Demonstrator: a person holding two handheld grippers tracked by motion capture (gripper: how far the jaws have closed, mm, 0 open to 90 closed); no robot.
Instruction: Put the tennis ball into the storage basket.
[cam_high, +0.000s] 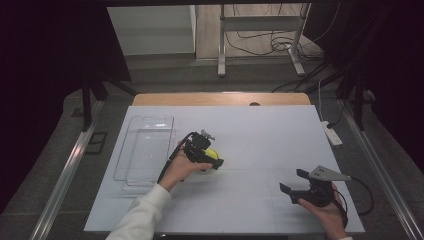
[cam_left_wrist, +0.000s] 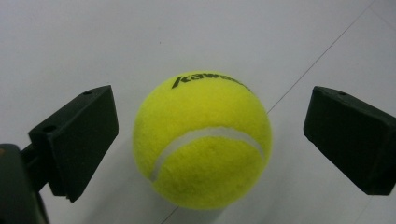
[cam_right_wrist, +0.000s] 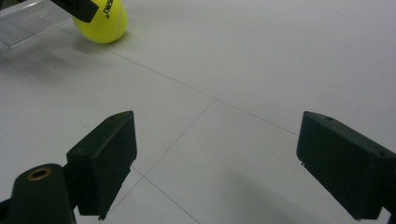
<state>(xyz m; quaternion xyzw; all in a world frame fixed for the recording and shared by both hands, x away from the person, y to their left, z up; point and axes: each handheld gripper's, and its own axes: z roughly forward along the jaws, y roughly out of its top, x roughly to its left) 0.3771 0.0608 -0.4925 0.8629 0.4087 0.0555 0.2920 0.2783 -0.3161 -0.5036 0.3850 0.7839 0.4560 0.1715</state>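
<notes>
A yellow tennis ball with black lettering rests on the white table top, between the two black jaws of my left gripper. The jaws stand open with a gap on each side of the ball. From above, the left gripper sits over the ball near the table's middle. My right gripper is open near the front right of the table, with nothing between its jaws. The right gripper view catches the ball far off at the upper left.
A clear plastic tray lies on the left part of the white table; its edge also appears in the right gripper view. A white power strip sits at the table's right edge. Desk legs and cables stand beyond.
</notes>
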